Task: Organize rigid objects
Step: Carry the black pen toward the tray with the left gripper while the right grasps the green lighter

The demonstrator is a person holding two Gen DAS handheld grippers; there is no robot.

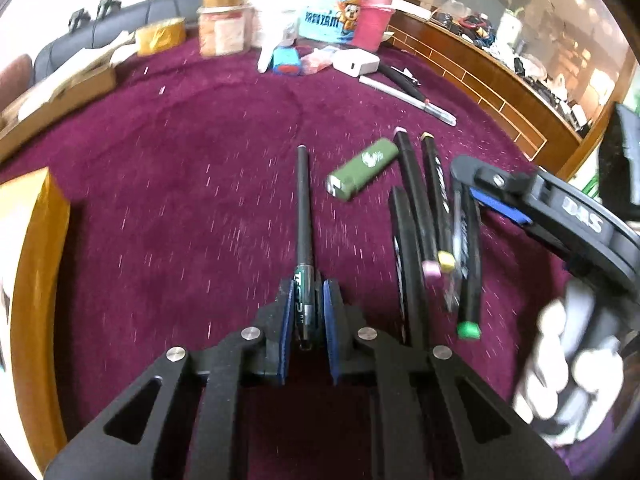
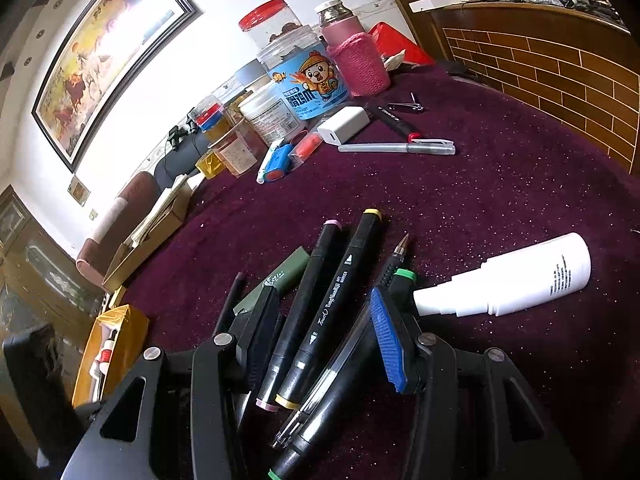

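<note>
My left gripper (image 1: 307,300) is pinching nearly closed on the near end of a slim black pen (image 1: 303,208) lying on the purple cloth (image 1: 180,200), while my right gripper (image 2: 324,320), part-open, is clasping a bundle of markers (image 2: 320,300) just right of it

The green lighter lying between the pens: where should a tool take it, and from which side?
Grip the green lighter across its narrow width at mid-body, coming down from above with fingers either side of its long edges. It lies flat on the purple cloth, angled, with bare cloth toward the thin black pen. The black markers sit close on its other side, so keep the far finger tight to the body.
</note>
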